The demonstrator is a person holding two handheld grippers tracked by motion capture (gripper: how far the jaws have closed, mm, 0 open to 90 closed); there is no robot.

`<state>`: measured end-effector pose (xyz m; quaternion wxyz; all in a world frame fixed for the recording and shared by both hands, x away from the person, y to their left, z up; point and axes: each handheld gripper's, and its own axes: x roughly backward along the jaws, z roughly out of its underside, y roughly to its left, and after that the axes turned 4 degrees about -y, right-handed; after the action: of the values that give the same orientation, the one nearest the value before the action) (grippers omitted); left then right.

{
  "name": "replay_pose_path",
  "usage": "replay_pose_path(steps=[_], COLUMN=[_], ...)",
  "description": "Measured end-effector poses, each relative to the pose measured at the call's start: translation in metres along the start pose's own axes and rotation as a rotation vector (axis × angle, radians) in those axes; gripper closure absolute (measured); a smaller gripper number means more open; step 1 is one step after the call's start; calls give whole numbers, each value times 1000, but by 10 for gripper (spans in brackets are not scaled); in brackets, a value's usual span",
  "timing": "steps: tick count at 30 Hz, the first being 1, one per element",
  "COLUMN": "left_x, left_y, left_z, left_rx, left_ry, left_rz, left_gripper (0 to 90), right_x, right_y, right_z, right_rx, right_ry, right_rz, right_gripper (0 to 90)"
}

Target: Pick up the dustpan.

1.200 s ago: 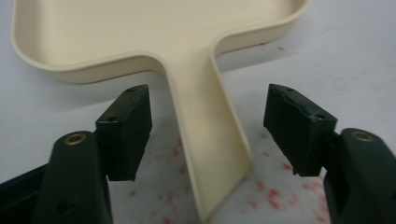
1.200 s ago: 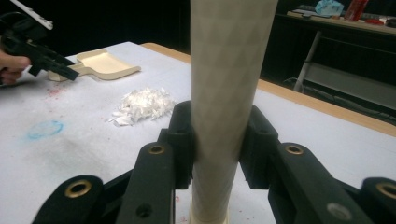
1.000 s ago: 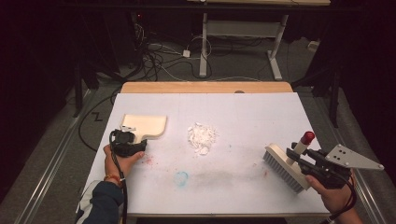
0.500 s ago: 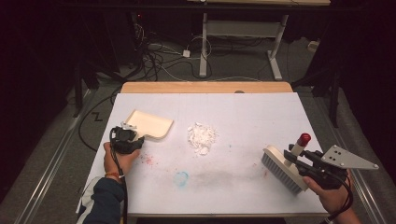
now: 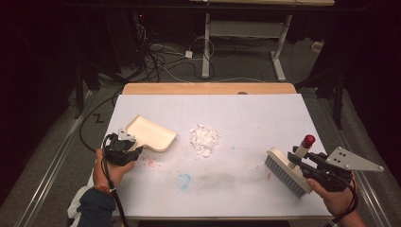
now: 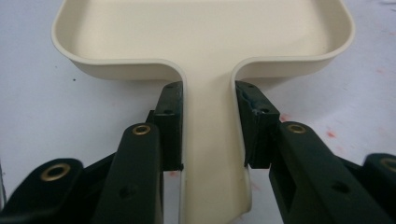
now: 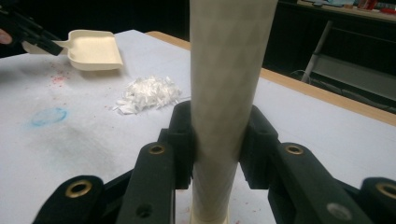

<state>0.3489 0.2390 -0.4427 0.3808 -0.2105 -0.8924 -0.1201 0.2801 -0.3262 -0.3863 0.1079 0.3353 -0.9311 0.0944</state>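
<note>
L gripper (image 5: 124, 150): jaws clamping dustpan (image 5: 150, 134) handle, pan tilting near bench (image 5: 246, 106) left edge
R gripper (image 5: 318, 169): jaws gripping brush (image 5: 287, 169) handle, near right edge
Shreds (image 5: 204, 139): mid-bench, open room around

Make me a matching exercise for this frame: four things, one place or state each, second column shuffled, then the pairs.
Things:
1. cream plastic dustpan
2. white-backed brush with grey bristles and red-tipped handle
3. pile of white shreds
4. blue ring-shaped smudge

Places or states:
A. loose on the white table cover, near its middle
B. handle clamped in the left gripper
C. mark on the cover nearer the person than the pile
D. handle clamped in the right gripper

Pairs: 1-B, 2-D, 3-A, 4-C
</note>
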Motion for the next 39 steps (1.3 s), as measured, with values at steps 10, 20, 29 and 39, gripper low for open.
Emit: replay_pose_path(steps=[10,20,29,39], left_x=[18,30,27,28], left_y=[-26,-43,-48,-51], left_z=[14,33,36,39], left_rx=[-66,-132,-160,-174], left_ry=[1,14,33,29], left_rz=[57,118,155,166], left_gripper=[637,637,636,635], right_x=[-3,-10,-15,-28], right_y=[-1,-4,0,1], right_z=[0,0,-3,-18], right_rx=[-2,-17,-1,15], right_ry=[12,18,30,14], right_rz=[10,16,12,6], right_gripper=[703,703,703,703])
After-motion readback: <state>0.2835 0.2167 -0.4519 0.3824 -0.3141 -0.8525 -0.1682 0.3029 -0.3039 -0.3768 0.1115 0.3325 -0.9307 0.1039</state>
